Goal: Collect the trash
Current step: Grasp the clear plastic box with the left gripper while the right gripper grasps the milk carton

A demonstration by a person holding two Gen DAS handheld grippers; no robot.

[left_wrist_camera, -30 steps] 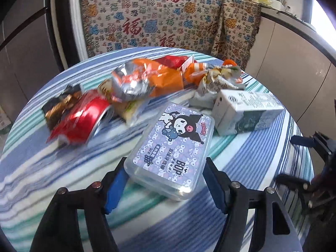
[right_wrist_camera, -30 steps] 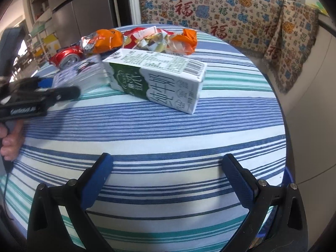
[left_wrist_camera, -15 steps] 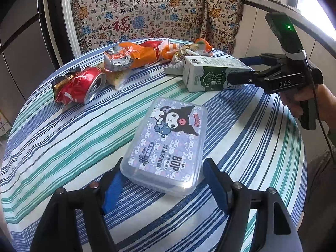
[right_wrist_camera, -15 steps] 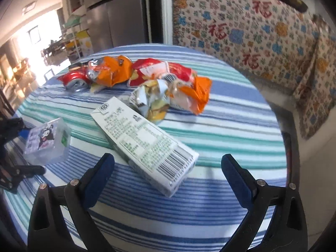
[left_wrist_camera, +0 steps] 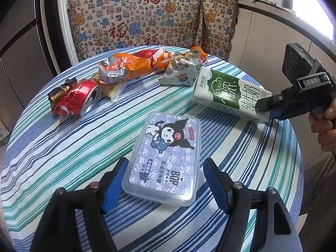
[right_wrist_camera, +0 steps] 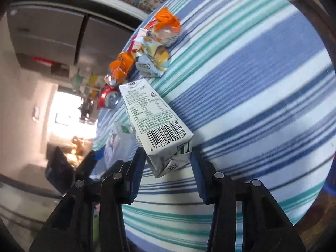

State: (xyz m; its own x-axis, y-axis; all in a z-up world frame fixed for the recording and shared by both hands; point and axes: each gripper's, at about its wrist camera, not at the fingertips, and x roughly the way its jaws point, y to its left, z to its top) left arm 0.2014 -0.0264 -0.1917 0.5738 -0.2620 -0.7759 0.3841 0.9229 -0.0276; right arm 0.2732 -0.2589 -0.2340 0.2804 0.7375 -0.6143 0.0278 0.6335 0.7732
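Note:
A clear plastic box point(left_wrist_camera: 166, 153) with a cartoon label sits between the blue pads of my left gripper point(left_wrist_camera: 166, 168), which is shut on it above the striped round table point(left_wrist_camera: 63, 147). My right gripper point(right_wrist_camera: 167, 153) is rolled over, and its jaws are closing on the barcode end of the green-and-white milk carton point(right_wrist_camera: 155, 117). Both pads touch the carton's sides. In the left wrist view the right gripper point(left_wrist_camera: 266, 109) has the carton point(left_wrist_camera: 226, 92) by its near end. A crushed red can point(left_wrist_camera: 77, 100), orange wrappers point(left_wrist_camera: 130, 67) and a white-blue wrapper point(left_wrist_camera: 182, 71) lie behind.
A chair back draped in patterned cloth point(left_wrist_camera: 147, 21) stands behind the table. A counter point(left_wrist_camera: 273, 14) runs along the right. A person's hand point(left_wrist_camera: 323, 126) grips the right tool beyond the table's right edge. A grey fridge point(right_wrist_camera: 63, 31) stands beyond the far side.
My right gripper rolled, came down to the milk carton's end, and its wide jaws narrowed around it. My left gripper drew back from the trash pile with the box still in it.

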